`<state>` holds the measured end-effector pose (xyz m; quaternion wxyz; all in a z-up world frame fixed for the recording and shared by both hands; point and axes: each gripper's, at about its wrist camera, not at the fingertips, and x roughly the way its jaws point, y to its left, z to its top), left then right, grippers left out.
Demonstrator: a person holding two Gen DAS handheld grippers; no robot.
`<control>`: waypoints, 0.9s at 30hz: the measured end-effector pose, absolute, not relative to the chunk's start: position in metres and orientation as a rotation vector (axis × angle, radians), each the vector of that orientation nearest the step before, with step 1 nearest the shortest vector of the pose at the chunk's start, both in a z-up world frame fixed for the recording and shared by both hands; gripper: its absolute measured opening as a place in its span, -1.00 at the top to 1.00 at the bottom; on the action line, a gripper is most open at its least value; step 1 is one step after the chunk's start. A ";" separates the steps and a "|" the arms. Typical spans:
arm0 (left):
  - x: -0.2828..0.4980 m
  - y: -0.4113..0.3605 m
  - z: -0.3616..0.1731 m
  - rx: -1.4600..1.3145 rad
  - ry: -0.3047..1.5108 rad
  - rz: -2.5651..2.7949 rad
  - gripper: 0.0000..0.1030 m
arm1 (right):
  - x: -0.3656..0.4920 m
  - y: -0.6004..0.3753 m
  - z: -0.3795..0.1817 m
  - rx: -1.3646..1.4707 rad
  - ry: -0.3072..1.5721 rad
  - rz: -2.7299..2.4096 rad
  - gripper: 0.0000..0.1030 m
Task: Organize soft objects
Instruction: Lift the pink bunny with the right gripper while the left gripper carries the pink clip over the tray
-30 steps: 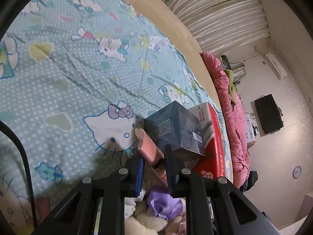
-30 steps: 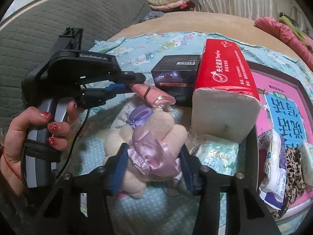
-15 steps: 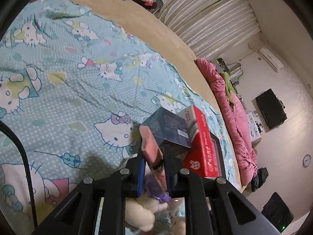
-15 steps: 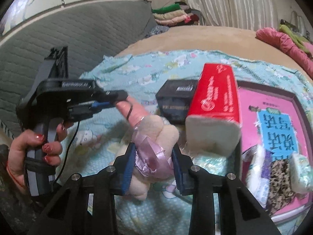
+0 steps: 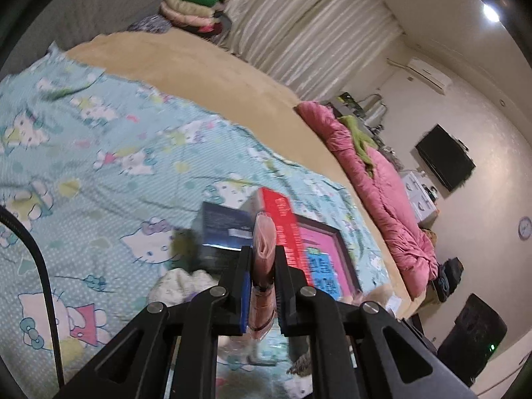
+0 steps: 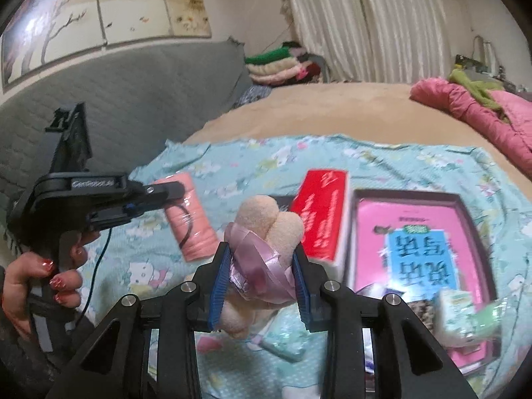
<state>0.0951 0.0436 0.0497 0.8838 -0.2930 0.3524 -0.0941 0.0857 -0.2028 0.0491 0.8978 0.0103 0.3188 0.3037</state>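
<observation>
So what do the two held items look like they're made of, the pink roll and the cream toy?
The pink roll in the left tongs looks like folded soft cloth inside clear, glossy plastic wrap: layered edges show, and the film glints. The cream toy in the right tongs looks like short-pile plush, matte and fuzzy, tied with a shiny lilac ribbon, likely satin.

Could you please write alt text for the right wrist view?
The right claw grips a cream plush toy tied with a lilac ribbon, lifted above a cartoon-print sheet. To its left, the left claw holds a pink wrapped bundle; a red pack lies behind.
</observation>
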 end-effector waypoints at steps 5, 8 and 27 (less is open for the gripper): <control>0.093 0.013 0.074 -0.555 0.720 -0.245 0.76 | 0.087 -0.237 0.067 0.072 0.609 0.574 0.30; 0.093 -0.007 0.085 -0.525 0.719 -0.275 0.76 | 0.087 -0.257 0.077 0.096 0.582 0.537 0.30; 0.102 -0.138 0.107 -0.286 0.782 -0.412 0.76 | 0.085 -0.366 0.100 0.170 0.501 0.330 0.29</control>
